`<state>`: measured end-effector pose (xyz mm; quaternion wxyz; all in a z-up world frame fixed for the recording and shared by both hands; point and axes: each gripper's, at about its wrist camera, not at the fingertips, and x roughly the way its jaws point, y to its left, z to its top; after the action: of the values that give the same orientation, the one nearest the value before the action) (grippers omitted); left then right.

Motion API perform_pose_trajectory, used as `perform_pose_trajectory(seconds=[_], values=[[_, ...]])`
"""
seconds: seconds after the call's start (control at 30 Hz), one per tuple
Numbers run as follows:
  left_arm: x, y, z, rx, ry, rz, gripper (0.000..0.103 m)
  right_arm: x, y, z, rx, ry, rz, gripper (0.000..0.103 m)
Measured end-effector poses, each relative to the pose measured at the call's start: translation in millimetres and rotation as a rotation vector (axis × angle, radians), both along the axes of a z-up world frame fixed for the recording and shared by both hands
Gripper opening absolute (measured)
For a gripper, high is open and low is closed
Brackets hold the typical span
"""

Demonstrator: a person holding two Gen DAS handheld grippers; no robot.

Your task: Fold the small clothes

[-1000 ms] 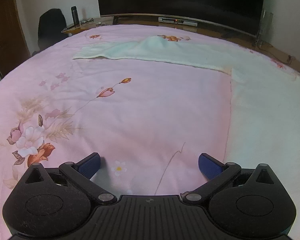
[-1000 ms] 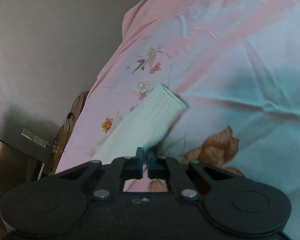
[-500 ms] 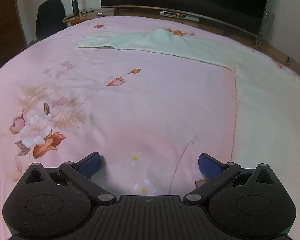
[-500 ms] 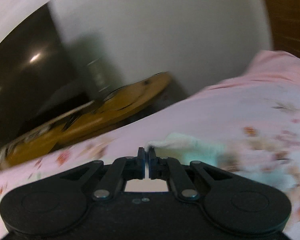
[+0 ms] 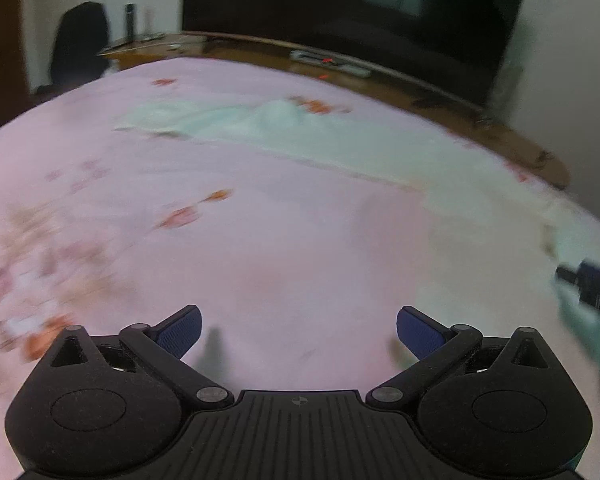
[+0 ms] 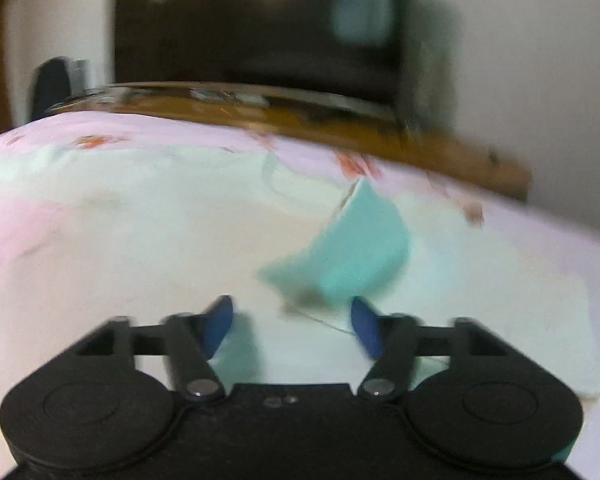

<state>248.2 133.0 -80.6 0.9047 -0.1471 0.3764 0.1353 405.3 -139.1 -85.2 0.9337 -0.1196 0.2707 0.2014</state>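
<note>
— What does the left camera give you?

— The left gripper (image 5: 298, 330) hangs low over the bed (image 5: 284, 248), its blue fingers (image 5: 180, 330) spread wide apart with nothing between them — only pink flowered sheet below. The pale green garment (image 5: 284, 128) lies flat toward the far side of the bed, one sleeve reaching out to the left, the rest running off to the right. Everything is smeared by motion. At the right edge a dark piece of the other gripper (image 5: 592, 288) pokes in. Beyond the bed there's a long wooden tabletop (image 5: 380, 76) with a big dark television (image 5: 340, 12) on it, and a black chair (image 5: 80, 48) in the far left corner.

— And the right camera?

— The right gripper (image 6: 292, 326) has its fingers (image 6: 218, 326) apart too, clamping nothing. It sits right over the garment (image 6: 140, 216), which covers most of the bed here. Just ahead of the fingers a corner of the cloth (image 6: 352, 252) stands up off the rest, showing a stronger turquoise shade — blurred, so I cannot tell whether it touches the right finger. The same television (image 6: 260, 24) and tabletop (image 6: 340, 128) fill the background.
</note>
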Motion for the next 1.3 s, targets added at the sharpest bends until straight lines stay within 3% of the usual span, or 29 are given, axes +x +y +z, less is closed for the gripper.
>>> perform_pose_trajectory(seconds=[0.1,0.23,0.3,0.47,0.67,0.7,0.77,0.83,0.9,1.07,1.3], values=[[36.6,-30.5,3.7,-0.022,-0.049,-0.088,0.103,-21.4,-19.5,9.2,0.064,-0.006,-0.002,0.051],[101.5,-92.4,2.1,-0.066,-0.093,-0.276,0.101,-38.7,-62.1,19.4,0.115,-0.028,-0.159,0.051],[133.7,-121.9,-1.9,-0.132,-0.082,-0.353,0.057,-34.7,-87.5,22.1,0.159,-0.012,-0.247,0.05],[194.2,-169.3,-20.2,-0.293,-0.017,-0.415,0.055,-30.0,-141.1,18.0,0.232,0.013,-0.387,0.051],[231.3,-179.7,-31.5,-0.406,0.0,-0.334,0.055,-27.1,-177.2,0.6,0.322,0.069,-0.489,0.051],[237.0,-180.8,-31.9,-0.415,0.0,-0.326,0.045,-25.3,-181.3,-1.4,0.338,0.078,-0.506,0.051],[243.4,-188.3,-36.0,-0.381,0.019,-0.338,0.003,-27.1,-191.6,-4.4,0.37,0.093,-0.536,0.051],[252.3,-189.8,-34.5,-0.39,0.017,-0.351,0.003,-29.6,-198.0,-6.5,0.398,0.11,-0.553,0.051],[250.4,-182.1,-22.8,-0.354,-0.036,-0.369,0.003,-26.7,-198.4,-7.8,0.411,0.121,-0.562,0.051],[247.7,-145.9,0.1,-0.321,-0.096,-0.363,0.003,-27.7,-195.4,-7.2,0.426,0.123,-0.545,0.052],[241.6,-82.7,2.7,-0.292,-0.103,-0.292,0.003,-13.9,-175.4,-10.0,0.417,0.136,-0.497,0.052]])
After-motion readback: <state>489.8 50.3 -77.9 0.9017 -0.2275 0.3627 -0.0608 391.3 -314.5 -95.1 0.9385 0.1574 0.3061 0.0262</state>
